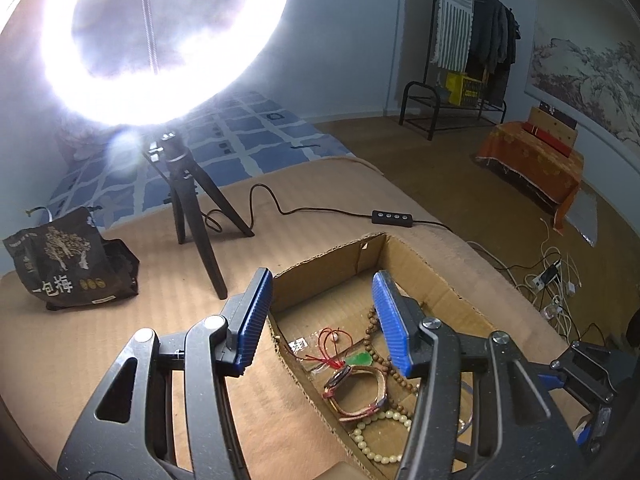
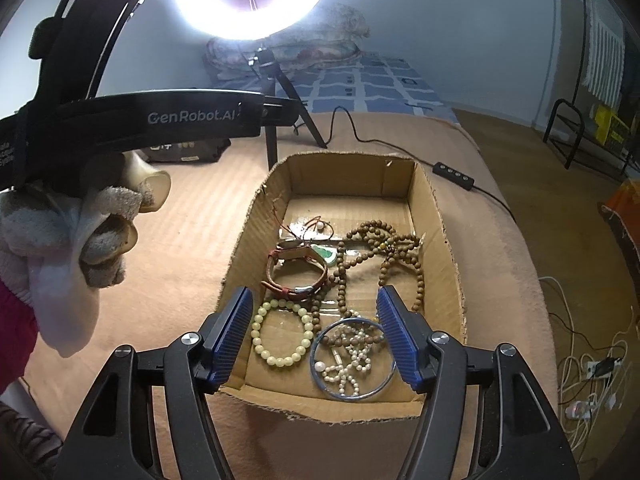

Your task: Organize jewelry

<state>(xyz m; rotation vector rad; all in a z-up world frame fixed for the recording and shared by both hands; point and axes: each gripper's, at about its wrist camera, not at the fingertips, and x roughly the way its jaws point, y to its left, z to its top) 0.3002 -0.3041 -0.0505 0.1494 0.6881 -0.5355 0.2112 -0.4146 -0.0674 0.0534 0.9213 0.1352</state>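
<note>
We see the left gripper (image 1: 324, 320) spread, empty, lower centre | right gripper (image 2: 316, 334) spread, empty, above blue ring (image 2: 353, 359) | jewelry lies in cardboard box (image 2: 436, 216), centre frame | lamp (image 2: 256, 0) glares on top

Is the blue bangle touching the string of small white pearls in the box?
Touching. The right wrist view shows the white pearls lying inside the blue bangle, with one pearl resting against its rim.

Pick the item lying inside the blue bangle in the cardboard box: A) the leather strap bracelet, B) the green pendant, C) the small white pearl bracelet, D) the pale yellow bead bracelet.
C: the small white pearl bracelet lies within the ring of the blue bangle near the front of the cardboard box.
</note>
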